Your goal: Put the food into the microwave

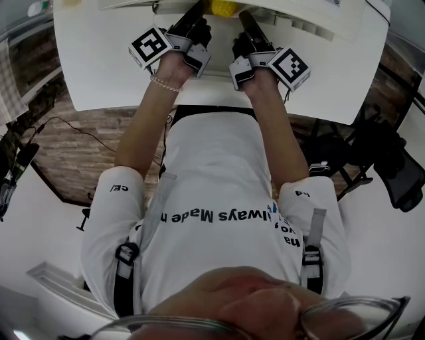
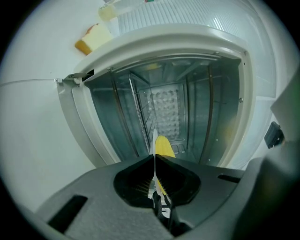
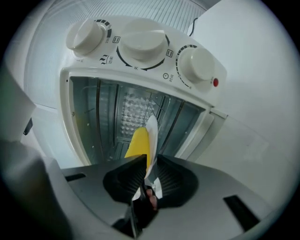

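Observation:
A small white oven with three knobs (image 3: 140,44) stands open; its metal cavity (image 2: 168,108) with rack rails faces both grippers. A thin white plate (image 3: 153,129) carrying yellow food (image 3: 138,143) is held edge-on just in front of the opening. My right gripper (image 3: 147,161) is shut on one rim of the plate. The left gripper (image 2: 154,161) is shut on the opposite rim (image 2: 154,140), with the yellow food (image 2: 163,146) just beyond its jaws. In the head view both grippers, left (image 1: 197,14) and right (image 1: 247,20), reach forward side by side over the white table (image 1: 99,73), the food (image 1: 222,8) between them.
A piece of yellow-white cake (image 2: 93,38) and a clear container (image 2: 110,10) lie on the white surface left of the oven. A black office chair (image 1: 392,166) stands to the right of the table, and cables with gear (image 1: 20,163) lie on the floor at left.

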The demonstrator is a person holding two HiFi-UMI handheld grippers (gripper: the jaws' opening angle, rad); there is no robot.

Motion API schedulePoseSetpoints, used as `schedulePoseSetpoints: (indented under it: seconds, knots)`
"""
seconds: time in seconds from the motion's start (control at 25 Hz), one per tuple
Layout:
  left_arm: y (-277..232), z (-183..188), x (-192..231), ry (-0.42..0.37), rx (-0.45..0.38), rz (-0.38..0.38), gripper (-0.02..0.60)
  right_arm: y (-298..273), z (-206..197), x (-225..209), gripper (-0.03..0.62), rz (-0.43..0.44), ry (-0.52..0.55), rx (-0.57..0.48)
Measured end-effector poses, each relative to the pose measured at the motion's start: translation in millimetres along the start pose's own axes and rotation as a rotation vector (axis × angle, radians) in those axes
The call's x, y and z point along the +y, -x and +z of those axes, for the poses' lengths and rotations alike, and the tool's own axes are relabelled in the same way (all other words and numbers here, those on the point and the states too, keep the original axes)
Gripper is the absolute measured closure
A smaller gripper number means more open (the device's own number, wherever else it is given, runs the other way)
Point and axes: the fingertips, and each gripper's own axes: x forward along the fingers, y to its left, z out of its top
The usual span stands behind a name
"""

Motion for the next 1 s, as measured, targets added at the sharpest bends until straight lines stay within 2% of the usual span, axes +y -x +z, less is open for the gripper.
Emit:
schedulePoseSetpoints:
  seconds: [0.12,0.56,0.68,1.0]
  knots:
    - [-1,0,3,-0.001,-0.001,0.015,0.566,1,-5,0,0.540,-0.001,-0.011,0.009]
    - [-8,0,2,0.020,0.006,-0.006,0.565,-5,0,-3,0.569,0.018,-0.059,-0.001]
    - [-10,4,6,0.012,0.004,0.015,0.565,-9,2,-4,0.569,0.022,-0.073,-0.017]
    - [-21,13,2,-0.003,-0.003,-0.004,0.563,-21,11,-1,0.571,0.030,-0.095,-0.043]
